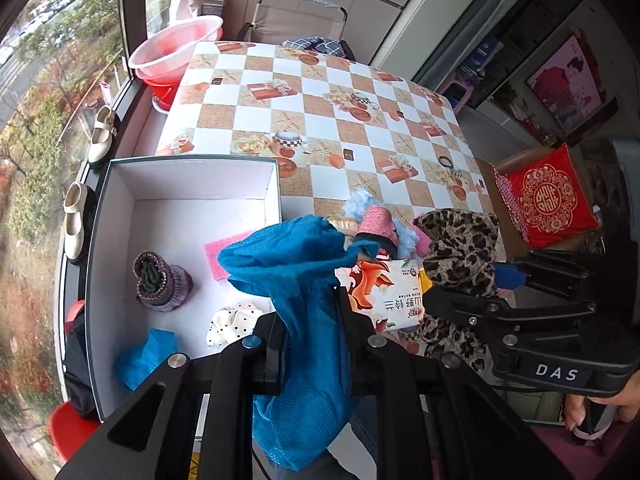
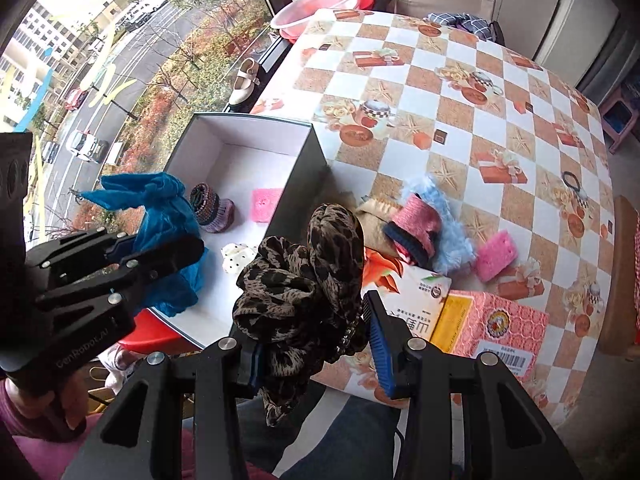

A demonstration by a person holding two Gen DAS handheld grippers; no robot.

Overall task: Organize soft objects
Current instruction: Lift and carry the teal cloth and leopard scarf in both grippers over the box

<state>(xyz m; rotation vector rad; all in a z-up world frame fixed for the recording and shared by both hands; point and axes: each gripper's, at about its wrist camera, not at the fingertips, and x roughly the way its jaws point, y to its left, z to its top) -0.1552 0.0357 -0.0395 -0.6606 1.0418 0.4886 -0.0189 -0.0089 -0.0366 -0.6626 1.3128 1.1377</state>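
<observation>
My left gripper (image 1: 310, 312) is shut on a blue cloth (image 1: 296, 280) and holds it up over the near right part of the open white box (image 1: 192, 184); the gripper also shows in the right wrist view (image 2: 160, 248). My right gripper (image 2: 316, 340) is shut on a leopard-print cloth (image 2: 304, 280) and holds it above the table's near edge, right of the box. In the box lie a knitted purple sock (image 1: 162, 284), a pink sponge (image 1: 224, 256), a polka-dot scrunchie (image 1: 232, 322) and a blue cloth (image 1: 146, 356).
On the checkered table (image 2: 460, 92) lie a pile with a pink knit sock (image 2: 416, 228) and blue fluffy fabric (image 2: 452, 248), a pink sponge (image 2: 496, 256), two snack boxes (image 2: 492, 328) and a hair tie (image 2: 574, 180). Shoes (image 1: 100, 136) and basins (image 1: 176, 48) stand by the window.
</observation>
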